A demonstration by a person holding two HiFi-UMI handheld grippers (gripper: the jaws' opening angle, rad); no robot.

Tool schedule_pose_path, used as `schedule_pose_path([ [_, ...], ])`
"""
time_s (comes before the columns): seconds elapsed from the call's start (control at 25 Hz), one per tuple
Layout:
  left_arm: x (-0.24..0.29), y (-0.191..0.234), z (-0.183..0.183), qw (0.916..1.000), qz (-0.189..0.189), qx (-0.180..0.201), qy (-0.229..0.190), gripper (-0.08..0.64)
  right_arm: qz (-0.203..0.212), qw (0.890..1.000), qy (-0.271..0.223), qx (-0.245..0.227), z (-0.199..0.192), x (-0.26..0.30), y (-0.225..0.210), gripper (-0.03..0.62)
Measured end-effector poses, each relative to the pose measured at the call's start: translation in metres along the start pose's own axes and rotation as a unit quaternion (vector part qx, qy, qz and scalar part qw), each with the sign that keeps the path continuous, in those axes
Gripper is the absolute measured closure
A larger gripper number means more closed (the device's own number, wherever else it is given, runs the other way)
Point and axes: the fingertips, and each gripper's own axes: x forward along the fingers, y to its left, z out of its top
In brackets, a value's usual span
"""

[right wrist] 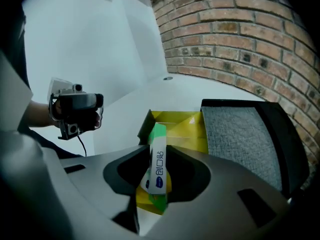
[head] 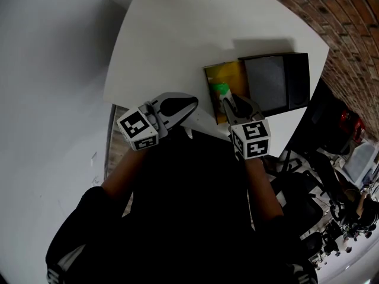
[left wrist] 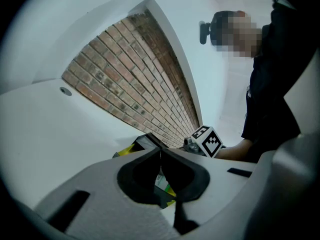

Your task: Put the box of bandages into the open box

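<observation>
- right gripper (right wrist: pixel 154 150): jaws closed down to a narrow gap, clamped on the box of bandages (right wrist: pixel 156 165). The green-and-white pack is held on edge with its thin printed face toward the camera. Its far end sticks out past the jaw tips.
- box of bandages: at the near edge of the open box (right wrist: pixel 186 128), centre of the right gripper view. The box's yellow inside shows both above and below the jaws. Can't tell if the pack touches the box floor.
- left gripper (left wrist: pixel 161 152): jaws together, tips meeting, nothing between them.
- left gripper view: a slice of yellow box and green-white pack shows through the opening under the jaw tips, lower centre. The right gripper's marker cube (left wrist: pixel 207 140) is just right of centre. A brick wall (left wrist: pixel 135 84) fills the middle, and a person's dark sleeve is at the right edge.
- head view: both grippers are at lower middle over the white table (head: pixel 177 34). The left one is beside the open box, apart from it.
- head view: a black tray with grey foam (head: pixel 277 81) sits against the open box's right side, right of centre.
- the blue print on the pack shows only in the right gripper view. In the head view the pack is just a small green patch.
- the right gripper view also shows the left gripper held in a hand, middle left.
- the person's dark torso hides the table's near edge in the head view. The clutter at lower right is too dark to name.
</observation>
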Motion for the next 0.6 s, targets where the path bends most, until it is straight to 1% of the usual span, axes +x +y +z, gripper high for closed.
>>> schedule_pose_path([
  [0.44, -0.004, 0.001, 0.004, 1.0000, -0.005, 0.005, -0.002, 0.544, -0.040, 0.997, 0.004, -0.067, 0.008, -0.001, -0.001, 0.491],
  [0.6, -0.006, 0.001, 0.006, 0.9999, -0.009, 0.007, -0.001, 0.544, -0.049, 0.996, 0.004, -0.074, 0.011, 0.000, -0.002, 0.491],
])
